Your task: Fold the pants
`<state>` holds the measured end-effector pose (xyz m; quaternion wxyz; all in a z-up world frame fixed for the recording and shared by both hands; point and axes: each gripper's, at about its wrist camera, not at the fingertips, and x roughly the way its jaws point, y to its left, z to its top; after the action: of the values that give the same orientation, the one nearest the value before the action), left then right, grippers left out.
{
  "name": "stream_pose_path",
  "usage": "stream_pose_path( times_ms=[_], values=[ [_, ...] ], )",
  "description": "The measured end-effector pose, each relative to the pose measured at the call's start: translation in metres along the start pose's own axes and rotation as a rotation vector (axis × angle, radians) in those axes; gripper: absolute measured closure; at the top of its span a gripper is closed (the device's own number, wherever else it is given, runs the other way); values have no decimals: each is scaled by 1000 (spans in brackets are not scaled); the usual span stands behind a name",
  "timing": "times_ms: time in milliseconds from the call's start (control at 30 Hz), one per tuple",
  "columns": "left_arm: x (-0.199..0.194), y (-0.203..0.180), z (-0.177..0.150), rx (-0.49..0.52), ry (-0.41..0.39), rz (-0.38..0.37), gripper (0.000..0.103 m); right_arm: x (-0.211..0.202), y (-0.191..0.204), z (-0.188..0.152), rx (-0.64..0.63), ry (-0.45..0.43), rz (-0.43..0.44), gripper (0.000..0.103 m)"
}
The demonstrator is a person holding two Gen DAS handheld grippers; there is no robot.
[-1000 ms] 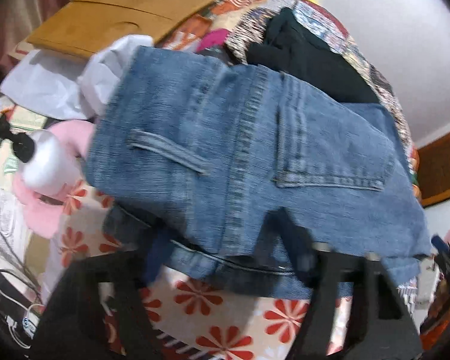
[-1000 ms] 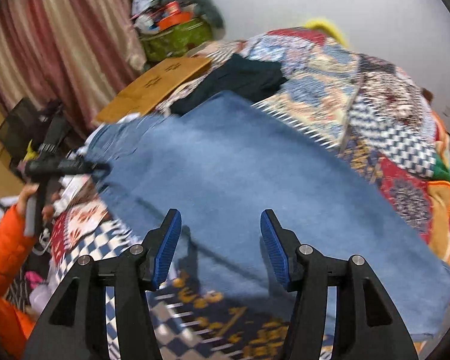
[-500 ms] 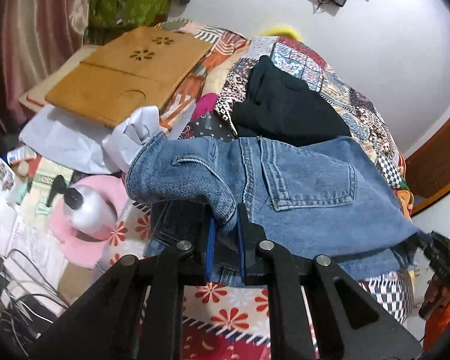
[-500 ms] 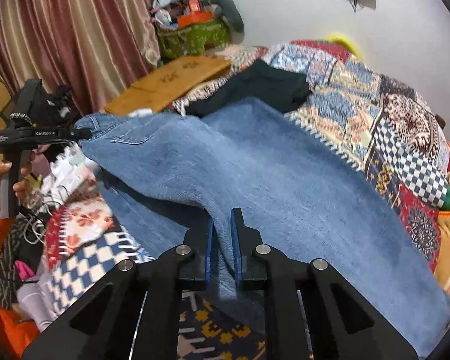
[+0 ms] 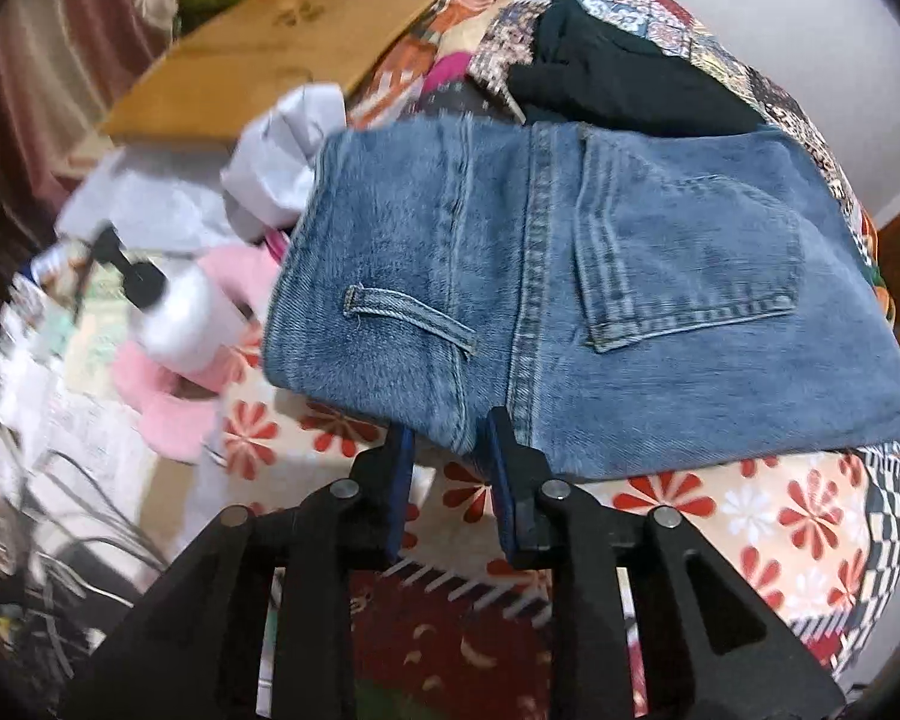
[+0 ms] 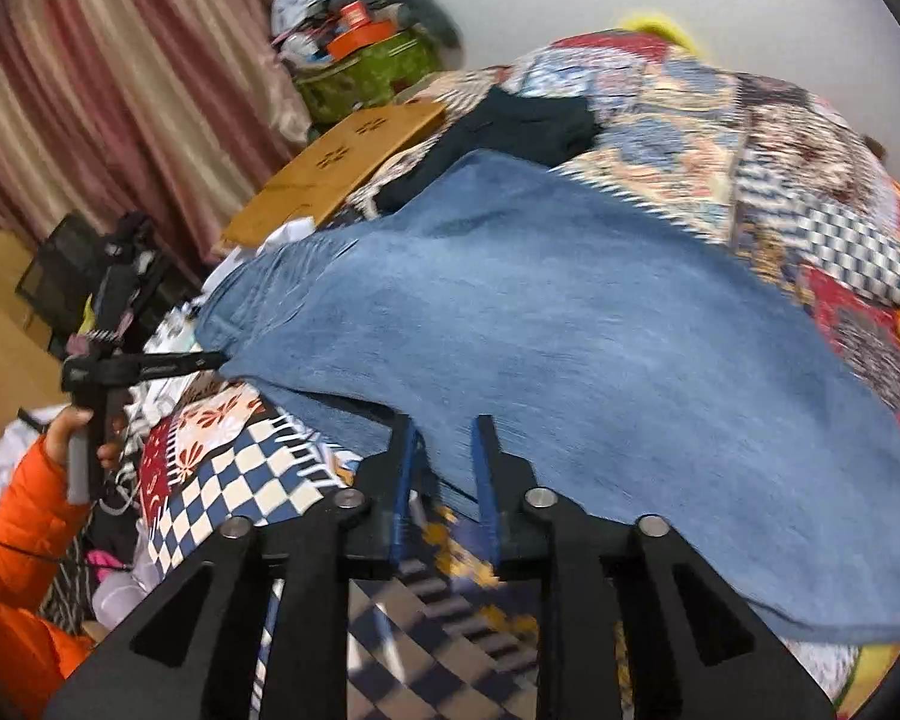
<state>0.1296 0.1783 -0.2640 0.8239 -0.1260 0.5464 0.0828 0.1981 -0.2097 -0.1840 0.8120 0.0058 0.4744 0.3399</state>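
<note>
The jeans (image 5: 570,276) are faded blue denim, folded over and lying across a bed (image 5: 750,516) spread with patchwork quilts. From the left wrist view the waist end shows: a double-stitched seat seam, a five-sided back pocket (image 5: 690,258) with orange-tan topstitching, and a narrow belt loop (image 5: 408,318) lying askew. The cloth looks thick and slightly fuzzy, its near edge a rounded fold.

The left claw (image 5: 450,450) is black angular plastic with blue ribbed pads; its jaws are opening, set a little apart, with the fold's lower corner hanging between them and the pads not pressing it. The right claw (image 6: 444,462) is the same build and also opening, a slim gap between its pads, the leg's edge (image 6: 570,360) reaching just into that gap, seemingly loose.

In the right wrist view the leg lies as a broad smooth sheet of denim, and a hand (image 6: 75,438) in a puffy orange sleeve (image 6: 18,540) grips the left tool's handle at the far waist corner.

Beyond the jeans lie a black garment (image 5: 618,78), a flat wooden board (image 5: 270,54) with flower-shaped cutouts, crumpled white paper (image 5: 282,156), and a white bottle (image 5: 180,312) with a black pump on something pink and fluffy. Striped maroon curtains (image 6: 120,90) hang behind.
</note>
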Motion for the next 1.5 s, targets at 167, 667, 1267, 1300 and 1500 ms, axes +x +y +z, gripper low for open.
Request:
stream_pose_path(
  times_ms=[167, 667, 1267, 1300, 1500],
  values=[
    [-37, -8, 9, 45, -88, 31, 39, -44, -39, -18, 129, -94, -101, 60],
    [-17, -121, 76, 142, -112, -20, 25, -154, -230, -156, 798, -247, -501, 60],
    [42, -179, 68, 169, 9, -76, 3, -116, -311, -167, 894, -241, -518, 78],
    [41, -179, 68, 168, 9, -76, 3, -116, -309, -165, 866, -238, -545, 84],
    [31, -183, 75, 232, 24, -53, 4, -161, -288, -125, 665, -320, -636, 99]
  ],
)
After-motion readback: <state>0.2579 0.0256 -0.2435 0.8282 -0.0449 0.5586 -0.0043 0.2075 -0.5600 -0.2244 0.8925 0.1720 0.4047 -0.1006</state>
